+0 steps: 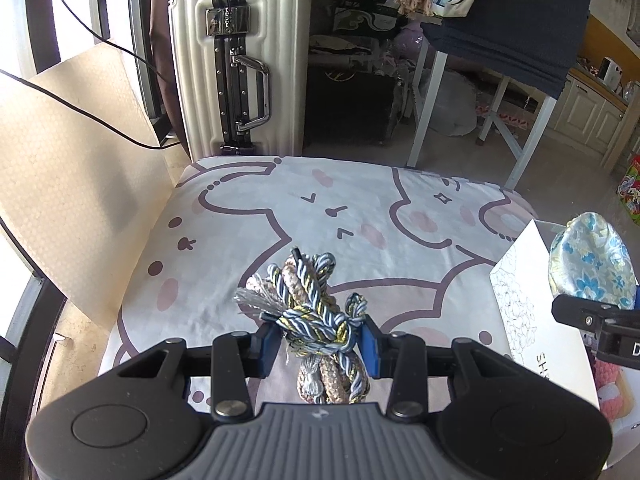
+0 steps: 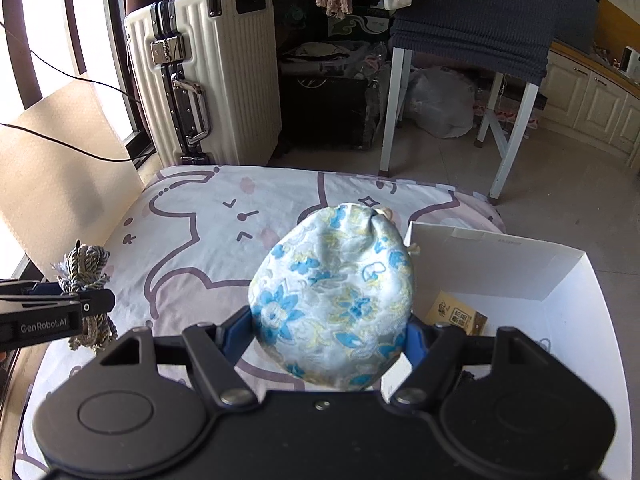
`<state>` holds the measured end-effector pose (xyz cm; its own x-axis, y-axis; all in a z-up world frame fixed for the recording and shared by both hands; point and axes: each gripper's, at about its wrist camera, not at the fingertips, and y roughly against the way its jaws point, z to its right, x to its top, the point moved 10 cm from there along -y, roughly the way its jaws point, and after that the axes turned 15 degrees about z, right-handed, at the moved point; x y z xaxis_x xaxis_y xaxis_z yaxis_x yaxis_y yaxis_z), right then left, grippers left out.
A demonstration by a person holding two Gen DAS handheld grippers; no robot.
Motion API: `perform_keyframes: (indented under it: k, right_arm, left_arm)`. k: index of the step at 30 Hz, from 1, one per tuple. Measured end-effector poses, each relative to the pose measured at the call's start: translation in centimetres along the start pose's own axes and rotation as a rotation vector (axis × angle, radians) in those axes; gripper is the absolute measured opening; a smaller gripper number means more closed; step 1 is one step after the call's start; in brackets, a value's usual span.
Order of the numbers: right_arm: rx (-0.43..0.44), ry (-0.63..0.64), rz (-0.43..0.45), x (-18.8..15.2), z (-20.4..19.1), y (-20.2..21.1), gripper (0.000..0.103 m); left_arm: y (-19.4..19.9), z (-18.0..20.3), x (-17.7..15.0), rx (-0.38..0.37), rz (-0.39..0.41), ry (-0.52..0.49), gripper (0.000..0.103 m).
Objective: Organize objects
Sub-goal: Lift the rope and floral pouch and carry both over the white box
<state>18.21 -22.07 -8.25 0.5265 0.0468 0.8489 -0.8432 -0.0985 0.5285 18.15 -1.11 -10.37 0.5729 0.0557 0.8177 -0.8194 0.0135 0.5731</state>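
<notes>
Right gripper [image 2: 330, 334] clamps pouch [image 2: 334, 296]; left gripper [image 1: 319, 342] clamps cords [image 1: 316, 312]. Carry pouch right, over box [image 2: 560, 276], before releasing.

Open cloth ahead, box at the right

Printed cloth [image 1: 320, 208] lies bare toward 12 o'clock; white box [image 2: 520, 264] blocks 3 o'clock, suitcase [image 1: 240, 60] stands beyond.

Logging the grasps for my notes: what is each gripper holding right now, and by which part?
The left gripper clamps the bundle of twisted cords across its middle. The right gripper grips the floral drawstring pouch by its rounded lower body.
</notes>
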Motion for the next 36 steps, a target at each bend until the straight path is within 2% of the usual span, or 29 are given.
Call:
perform_keyframes:
  k: [8,15,28,36]
  right_arm:
    - [0.002,-0.017,0.007,-0.1,1.4,1.3,0.075]
    - [-0.003,-0.029,0.011,-0.2,3.7,2.4,0.075]
    - [-0.097,-0.054,-0.003,-1.5,12.8,4.6,0.075]
    - [-0.144,-0.09,-0.006,-2.2,17.5,5.6,0.075]
  left_arm:
    - [0.5,1.4,0.6,-0.013,0.014,-0.015,0.042]
    - [0.5,4.4,1.1,-0.049,0.02,-0.035,0.042]
    - [1.0,14.5,1.5,-0.185,0.026,-0.1,0.042]
    - [1.7,20.8,0.6,-0.261,0.015,-0.15,0.042]
